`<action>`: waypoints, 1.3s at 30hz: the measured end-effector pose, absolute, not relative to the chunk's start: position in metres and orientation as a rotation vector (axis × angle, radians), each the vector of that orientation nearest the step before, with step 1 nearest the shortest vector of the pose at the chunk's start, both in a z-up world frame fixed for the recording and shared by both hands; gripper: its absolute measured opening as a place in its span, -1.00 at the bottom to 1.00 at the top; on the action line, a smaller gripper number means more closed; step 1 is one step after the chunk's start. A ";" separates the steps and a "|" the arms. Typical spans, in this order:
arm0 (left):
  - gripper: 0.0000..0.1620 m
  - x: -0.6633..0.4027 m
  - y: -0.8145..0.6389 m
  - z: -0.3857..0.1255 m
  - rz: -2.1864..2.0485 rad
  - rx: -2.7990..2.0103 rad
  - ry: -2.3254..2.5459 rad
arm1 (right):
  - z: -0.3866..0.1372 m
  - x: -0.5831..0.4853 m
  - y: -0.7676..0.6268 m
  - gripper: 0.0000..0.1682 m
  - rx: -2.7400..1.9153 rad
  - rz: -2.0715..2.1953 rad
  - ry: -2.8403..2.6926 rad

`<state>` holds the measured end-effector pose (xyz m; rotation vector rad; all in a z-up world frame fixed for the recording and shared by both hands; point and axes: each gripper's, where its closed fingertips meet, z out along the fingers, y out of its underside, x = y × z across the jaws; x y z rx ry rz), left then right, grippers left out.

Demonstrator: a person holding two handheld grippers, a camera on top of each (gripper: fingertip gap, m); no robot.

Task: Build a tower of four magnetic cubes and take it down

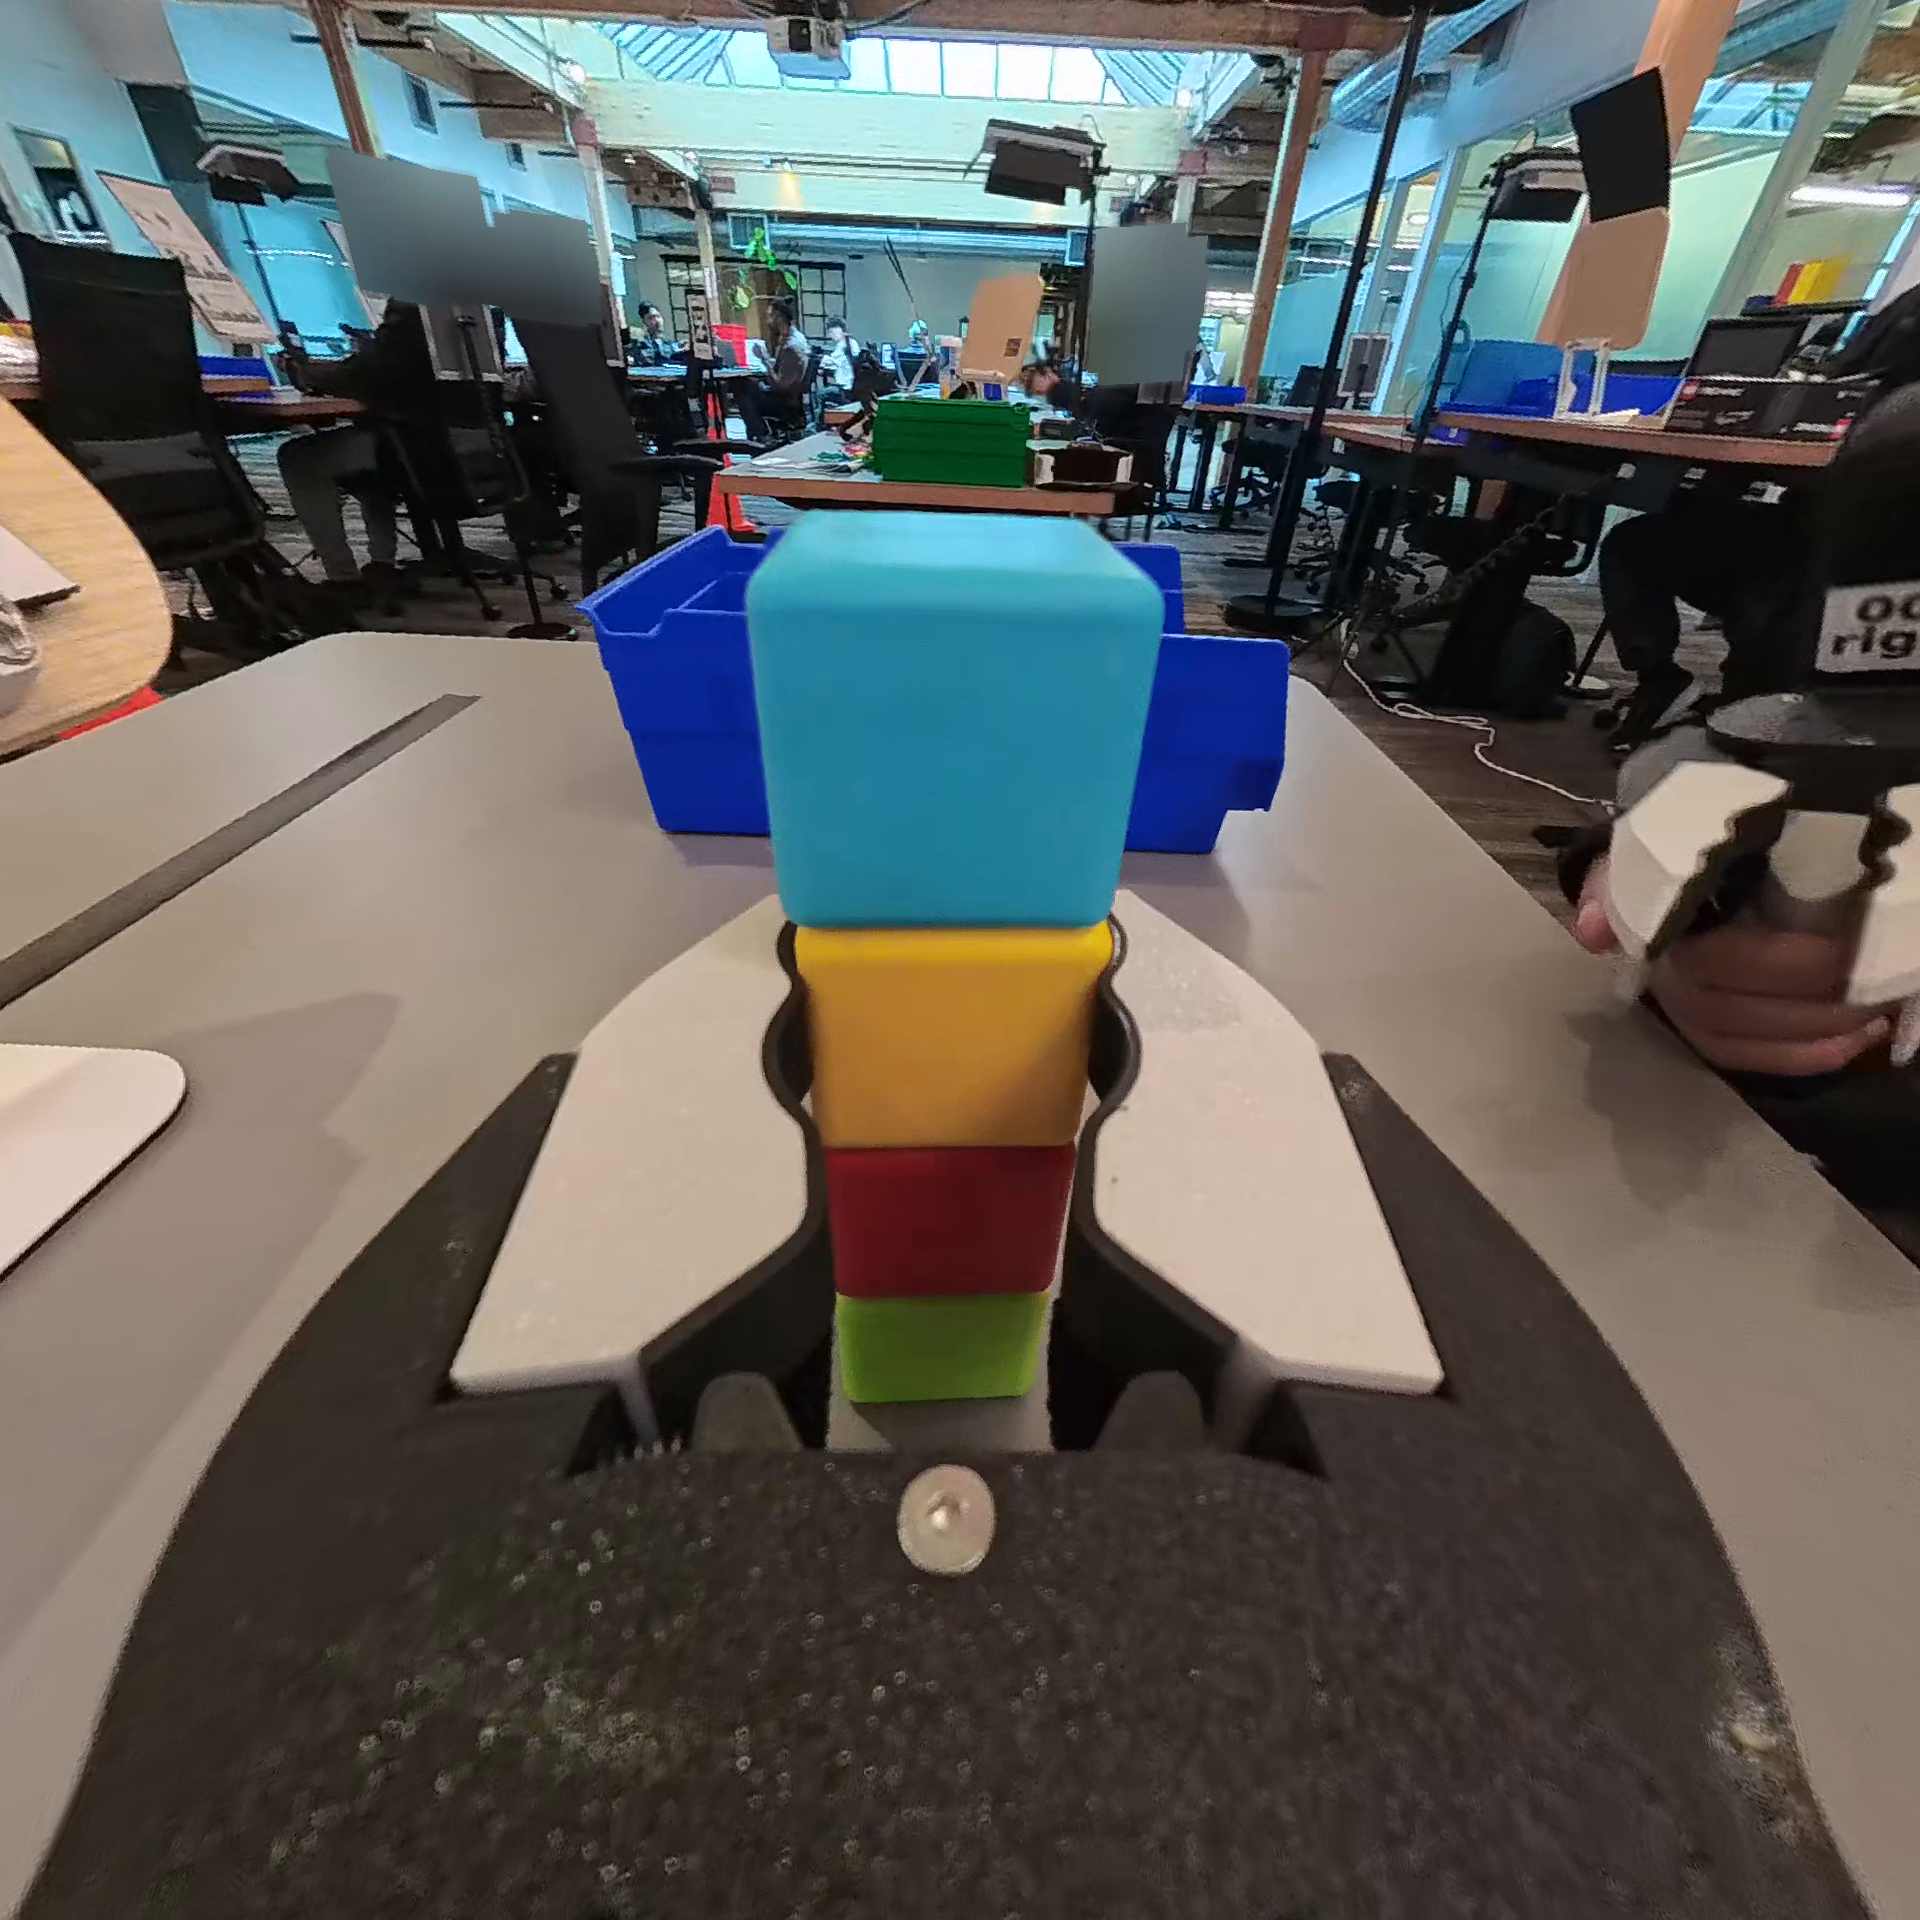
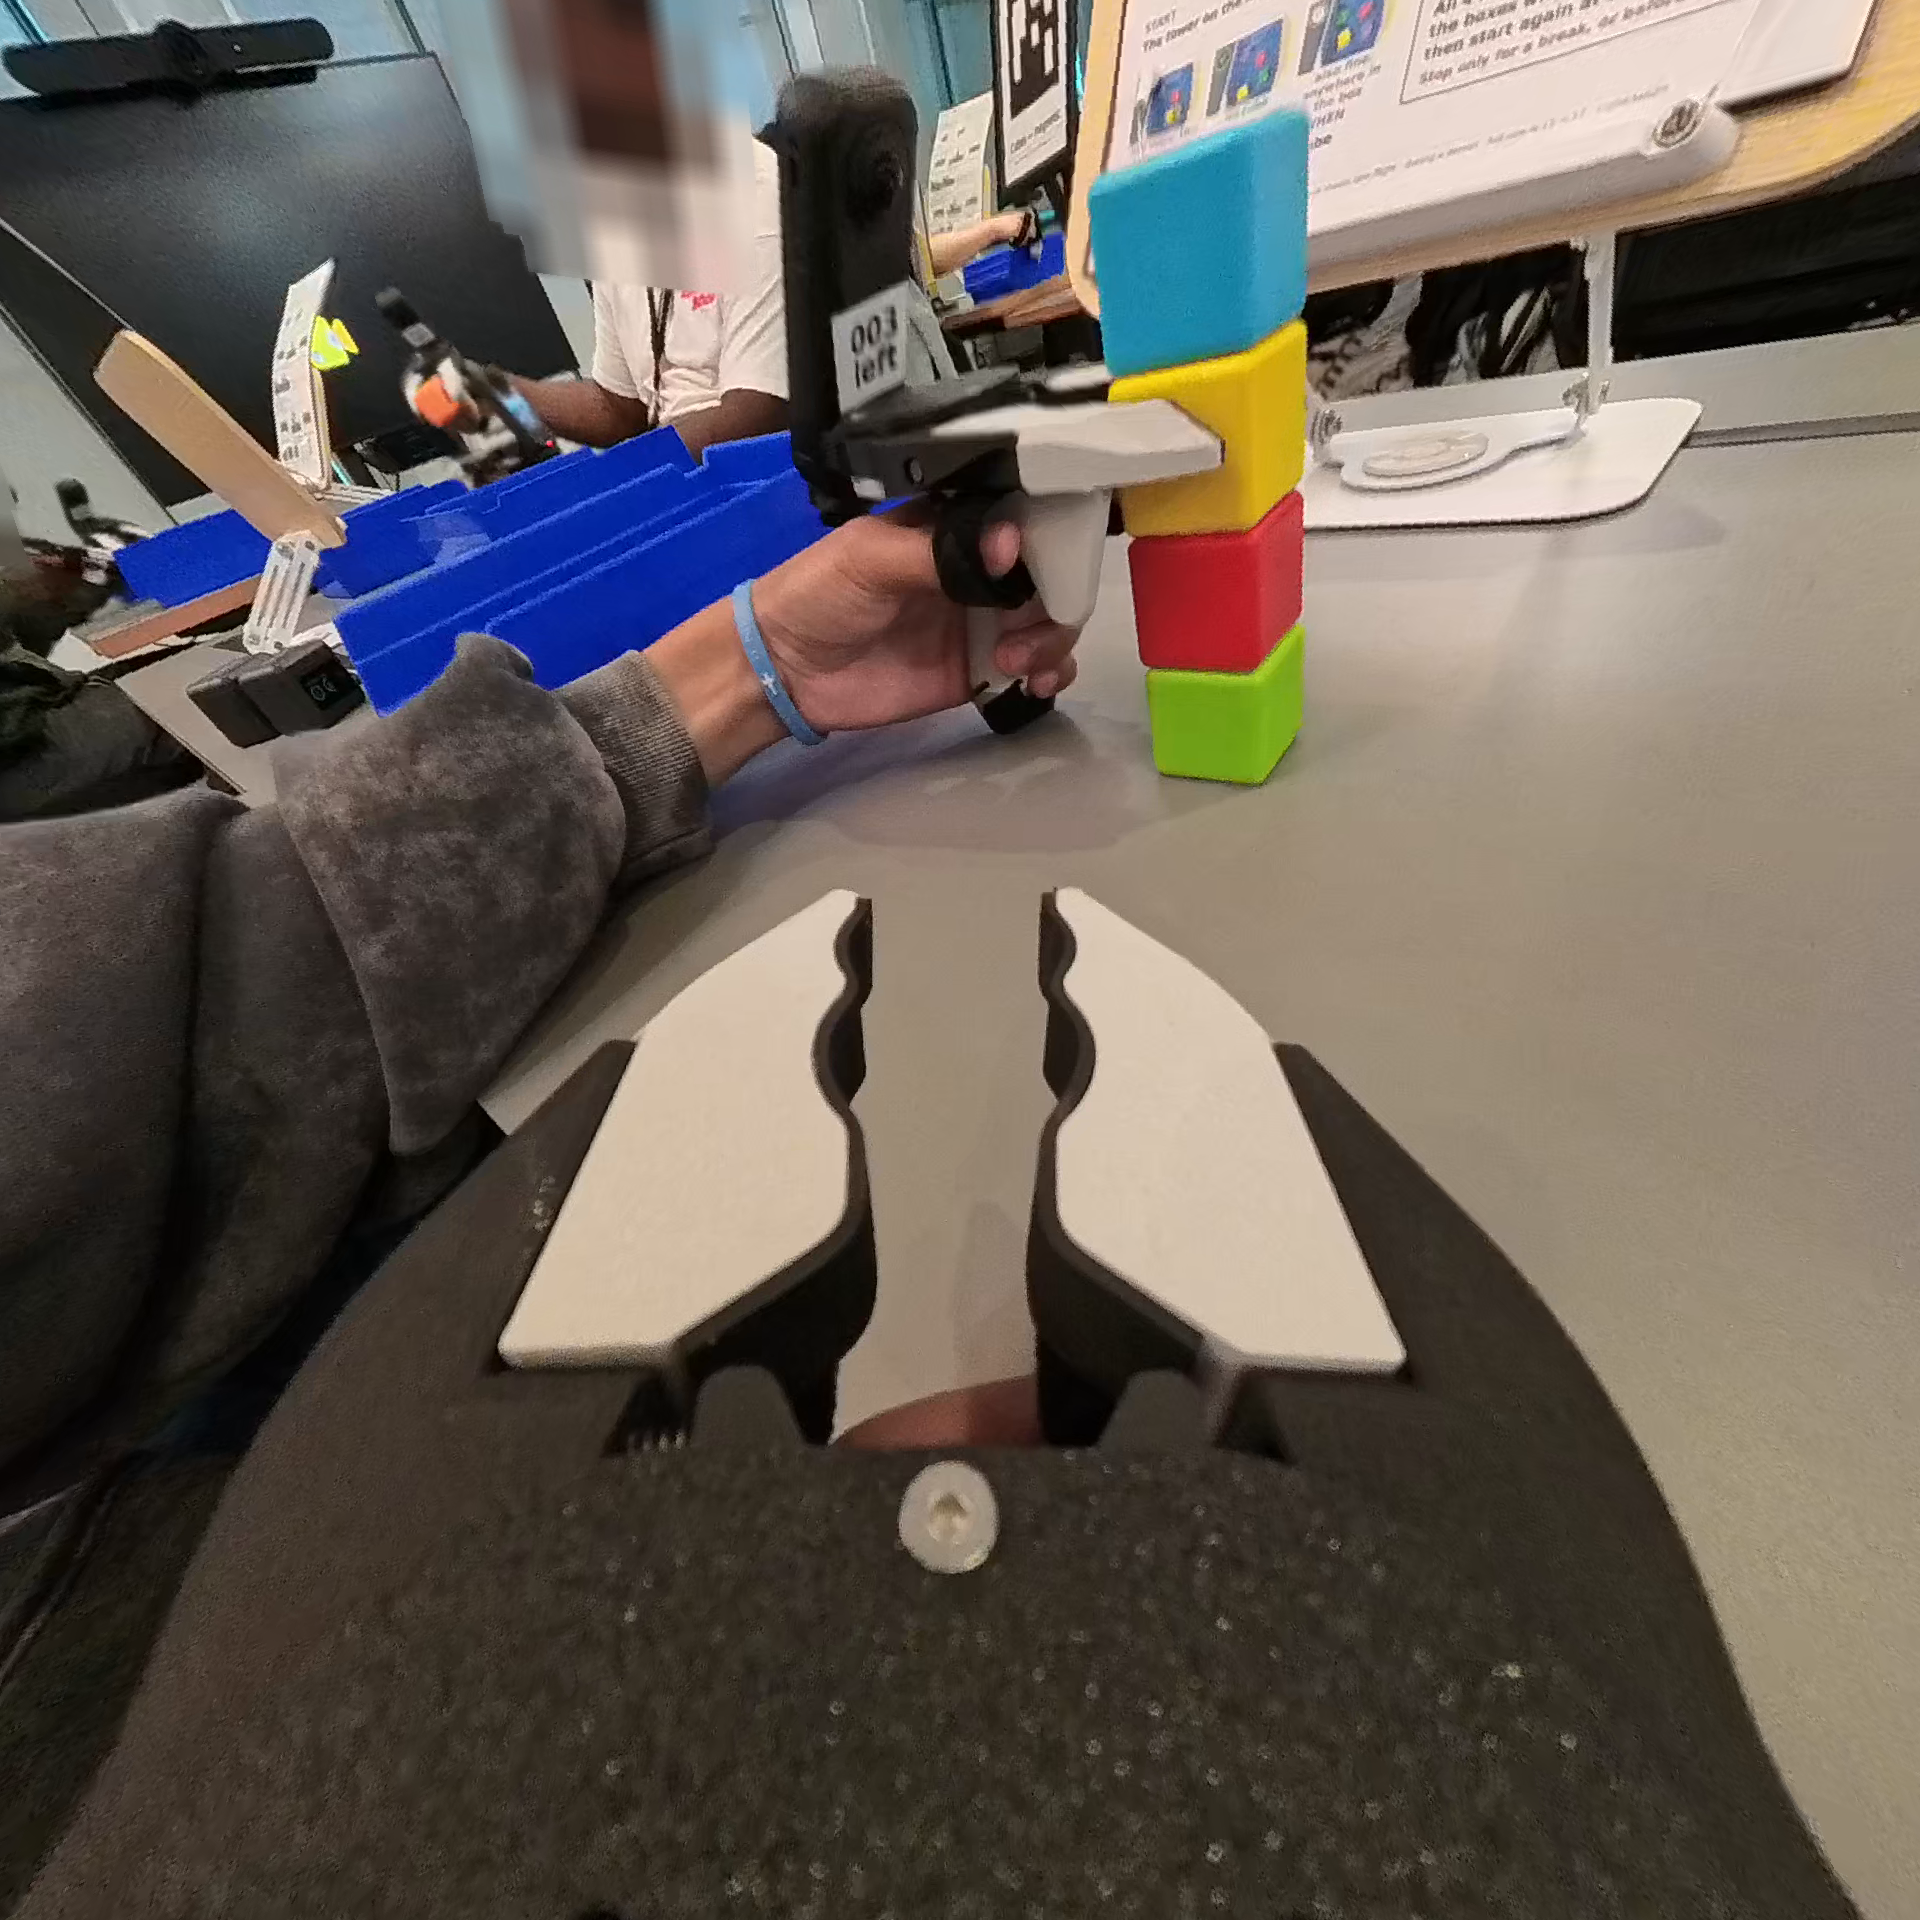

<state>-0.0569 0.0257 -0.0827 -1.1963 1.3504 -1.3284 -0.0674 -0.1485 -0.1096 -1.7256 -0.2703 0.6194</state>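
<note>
While four cubes stand stacked on the table, the left tool seems to clamp the yellow cube.
Right tool waits apart, narrowly parted, holding nothing.

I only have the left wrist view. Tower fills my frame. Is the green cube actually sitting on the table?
Observer: Yes. In the right wrist view the green cube rests flat on the grey table, with red, yellow and blue stacked above it.
Operator: Which cube are my jaws on?
Observer: The left gripper reaches the yellow cube at mid-height, second from the top.
Operator: Is the right gripper holding anything?
Observer: No. The right gripper is open and empty, low over the table, short of the tower.
Operator: Anything behind the tower on that side?
Observer: A white stand carrying a printed sheet on a board.
</note>
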 end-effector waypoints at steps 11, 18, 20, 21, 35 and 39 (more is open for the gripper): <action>-0.38 -0.057 0.020 -0.083 -1.365 -1.169 1.390 | -0.012 -0.054 -0.049 -0.20 -1.458 0.770 -0.636; -0.38 -0.060 0.012 -0.083 -1.404 -1.128 1.435 | -0.026 -0.080 0.022 0.04 -1.484 0.877 -0.731; -0.38 -0.060 0.011 -0.083 -1.415 -1.126 1.441 | -0.039 -0.085 0.030 0.03 -1.508 0.890 -0.773; -0.38 -0.060 0.011 -0.083 -1.418 -1.126 1.443 | -0.045 -0.087 0.032 0.02 -1.521 0.899 -0.794; -0.39 -0.059 0.012 -0.083 -1.410 -1.137 1.436 | -0.037 -0.089 0.030 -0.41 -1.323 1.015 -0.813; -0.39 -0.057 0.009 -0.085 -1.391 -1.122 1.459 | 0.004 -0.075 0.024 -0.41 -1.165 1.151 -0.674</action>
